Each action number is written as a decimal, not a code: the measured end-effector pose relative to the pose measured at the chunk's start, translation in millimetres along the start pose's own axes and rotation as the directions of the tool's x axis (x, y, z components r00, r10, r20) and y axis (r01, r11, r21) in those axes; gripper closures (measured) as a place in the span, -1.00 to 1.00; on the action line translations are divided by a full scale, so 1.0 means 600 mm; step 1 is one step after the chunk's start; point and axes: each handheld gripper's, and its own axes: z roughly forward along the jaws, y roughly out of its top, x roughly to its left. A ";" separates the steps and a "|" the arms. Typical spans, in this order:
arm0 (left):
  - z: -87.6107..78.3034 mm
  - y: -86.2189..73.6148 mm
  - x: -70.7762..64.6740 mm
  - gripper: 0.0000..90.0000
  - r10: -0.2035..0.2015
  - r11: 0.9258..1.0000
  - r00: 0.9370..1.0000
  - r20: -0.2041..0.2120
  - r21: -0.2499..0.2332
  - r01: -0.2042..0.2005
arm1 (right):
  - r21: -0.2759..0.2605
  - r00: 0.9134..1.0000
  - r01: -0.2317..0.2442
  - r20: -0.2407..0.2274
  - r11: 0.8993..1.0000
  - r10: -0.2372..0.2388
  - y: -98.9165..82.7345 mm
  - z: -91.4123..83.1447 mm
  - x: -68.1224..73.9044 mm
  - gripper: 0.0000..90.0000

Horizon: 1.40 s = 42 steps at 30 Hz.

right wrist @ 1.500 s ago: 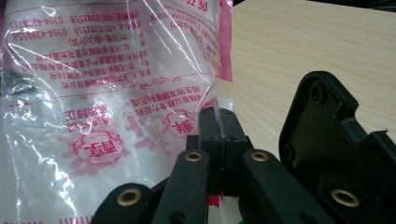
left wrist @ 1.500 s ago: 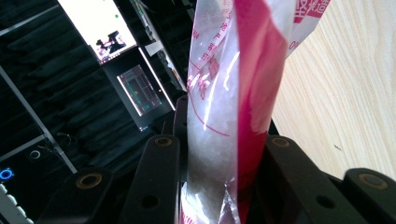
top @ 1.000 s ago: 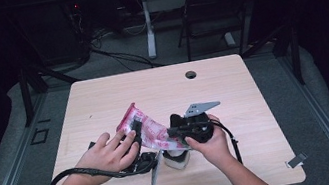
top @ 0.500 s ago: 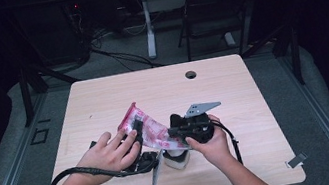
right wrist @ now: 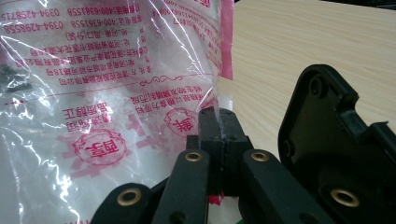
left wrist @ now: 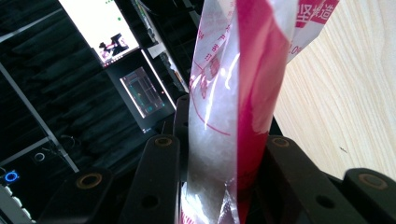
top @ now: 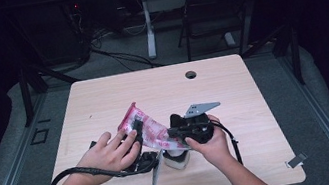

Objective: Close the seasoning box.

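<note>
Bag [top: 151, 131] work: we are pinching it in both grippers, left gripper [top: 137, 127] around its body, right gripper [top: 173, 132] clamped on its edge, likely tearing it open.

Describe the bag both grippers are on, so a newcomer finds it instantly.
On the light wooden table, look at the near middle, between the person's two hands. The plastic bag lies there: clear film with pink-red edges and red printed text, white contents inside, pinched by the left gripper and right gripper.
</note>
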 end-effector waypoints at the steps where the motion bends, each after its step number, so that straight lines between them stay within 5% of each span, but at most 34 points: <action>1: 0.000 0.000 0.000 0.68 0.001 1.000 1.000 -0.001 0.000 -0.001 | 0.002 1.000 0.004 0.003 1.000 -0.004 0.000 0.000 0.000 1.00; 22: 0.001 0.000 -0.003 0.68 -0.017 1.000 1.000 0.003 -0.008 0.017 | 0.010 1.000 0.005 -0.001 1.000 -0.005 -0.001 0.001 0.000 1.00; 42: 0.000 0.001 0.002 0.68 0.014 1.000 1.000 0.018 0.001 -0.014 | -0.002 1.000 -0.006 -0.006 1.000 0.006 -0.005 0.000 -0.001 1.00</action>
